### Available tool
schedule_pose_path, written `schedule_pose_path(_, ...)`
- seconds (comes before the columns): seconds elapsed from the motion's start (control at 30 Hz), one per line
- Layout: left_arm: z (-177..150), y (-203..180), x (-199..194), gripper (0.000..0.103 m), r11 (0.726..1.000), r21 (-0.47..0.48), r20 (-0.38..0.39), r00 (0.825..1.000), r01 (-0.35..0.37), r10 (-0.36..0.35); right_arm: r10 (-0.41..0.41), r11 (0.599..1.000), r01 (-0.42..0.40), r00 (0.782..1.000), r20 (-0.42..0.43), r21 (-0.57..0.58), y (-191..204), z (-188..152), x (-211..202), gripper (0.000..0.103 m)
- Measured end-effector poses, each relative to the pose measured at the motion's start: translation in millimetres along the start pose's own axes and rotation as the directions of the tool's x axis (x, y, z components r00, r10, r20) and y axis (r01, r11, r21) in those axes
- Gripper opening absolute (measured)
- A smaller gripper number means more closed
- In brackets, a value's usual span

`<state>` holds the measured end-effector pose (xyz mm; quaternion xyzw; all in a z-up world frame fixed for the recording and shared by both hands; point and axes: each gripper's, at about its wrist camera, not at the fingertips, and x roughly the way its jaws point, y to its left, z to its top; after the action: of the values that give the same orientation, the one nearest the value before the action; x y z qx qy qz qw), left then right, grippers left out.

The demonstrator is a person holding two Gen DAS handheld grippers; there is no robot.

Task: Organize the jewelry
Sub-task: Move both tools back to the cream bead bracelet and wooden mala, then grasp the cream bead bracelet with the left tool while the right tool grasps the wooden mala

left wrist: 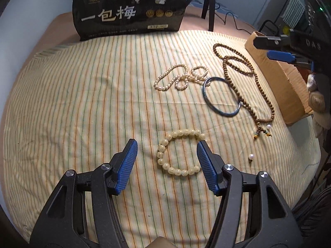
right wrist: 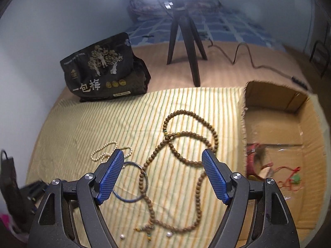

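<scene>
On the striped cloth (left wrist: pixel 82 103) lie a cream bead bracelet (left wrist: pixel 165 164), a pearl necklace (left wrist: pixel 175 78), a dark blue bangle (left wrist: pixel 206 99) and a long brown wooden bead necklace (left wrist: pixel 244 76). My left gripper (left wrist: pixel 167 147) is open just above the cream bracelet, its right finger over the bracelet's right side. My right gripper (right wrist: pixel 163 158) is open above the brown necklace (right wrist: pixel 186 136) and the bangle (right wrist: pixel 132 199); it also shows at the right edge of the left wrist view (left wrist: pixel 277 49). The cardboard box (right wrist: pixel 289 124) holds red jewelry (right wrist: pixel 256 161).
A black snack bag (left wrist: pixel 128 8) stands at the cloth's far edge. A black tripod (right wrist: pixel 184 41) stands behind it with a cable (right wrist: pixel 248 60). Loose pearl-tipped tassel ends (left wrist: pixel 251 157) lie near the brown necklace. The box (left wrist: pixel 277 82) sits right of the cloth.
</scene>
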<state>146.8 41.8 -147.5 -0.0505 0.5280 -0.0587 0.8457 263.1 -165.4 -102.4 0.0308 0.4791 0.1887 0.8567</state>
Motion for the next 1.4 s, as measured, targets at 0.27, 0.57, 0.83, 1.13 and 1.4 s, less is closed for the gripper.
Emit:
schedule_pose_path(0.27,-0.5,5.5,14.5,0.052,0.999,-0.011,-0.027,0.999,0.030,-0.031,-0.014,0.999,0.016,0.997,-0.071,0.034,-0.2,12.1,40.1,0.077)
schedule_pose_path(0.57,0.8,10.1,23.7,0.050,0.998,-0.023,-0.029,0.998,0.062,-0.063,-0.053,0.999,0.054,0.989,-0.141,0.002,4.1,13.6,75.0,0.077)
schedule_pose_path(0.83,-0.2,3.5,28.4,0.050,0.999,0.026,-0.021,0.999,0.029,-0.029,-0.105,0.994,0.102,0.977,-0.183,-0.028,6.4,13.6,98.8,0.058)
schedule_pose_path(1.13,-2.6,0.9,27.0,0.051,0.999,0.049,-0.020,1.000,0.015,-0.014,-0.176,0.982,0.160,0.967,-0.184,-0.101,9.3,9.2,101.0,0.038)
schedule_pose_path(1.4,1.3,4.4,26.6,0.020,1.000,0.021,-0.002,1.000,0.007,-0.007,-0.179,0.978,0.156,0.968,-0.174,-0.136,15.6,6.1,101.0,0.008)
